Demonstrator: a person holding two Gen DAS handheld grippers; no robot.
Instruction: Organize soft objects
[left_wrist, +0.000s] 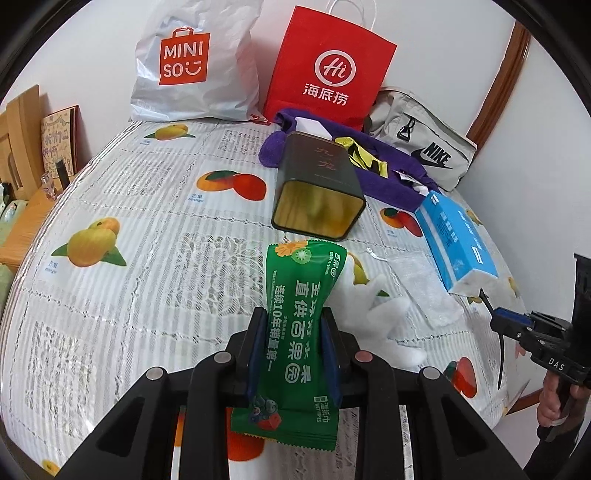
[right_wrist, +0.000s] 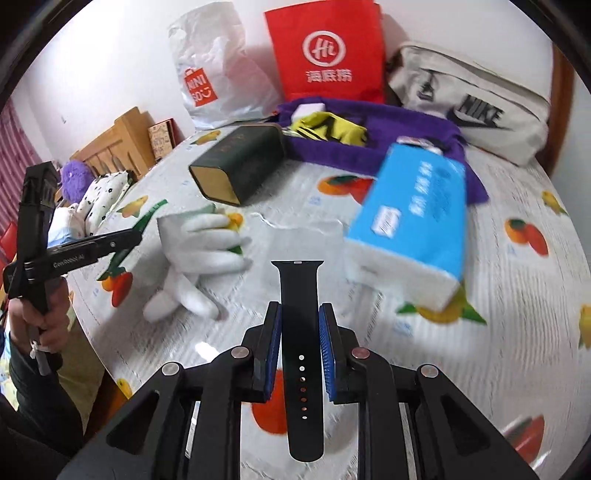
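- The left gripper (left_wrist: 293, 332) squeezes a green wipes pack (left_wrist: 301, 332), held above the table (left_wrist: 147, 229).
- The right gripper (right_wrist: 300, 332) pinches a black watch strap (right_wrist: 301, 354).
- A white glove (right_wrist: 199, 254) lies left of the strap; a blue tissue pack (right_wrist: 417, 218) sits to its right.

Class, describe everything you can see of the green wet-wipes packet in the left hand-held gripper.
The green wet-wipes packet is a soft, glossy plastic pillow pack with white Chinese print, kiwi and orange artwork at its far end, berry artwork and a crimped serrated seal at its near end. The left hand-held gripper pinches its middle between blue pads, narrowing it like a waist. It points lengthwise away from the camera, apparently held above the fruit-print tablecloth.
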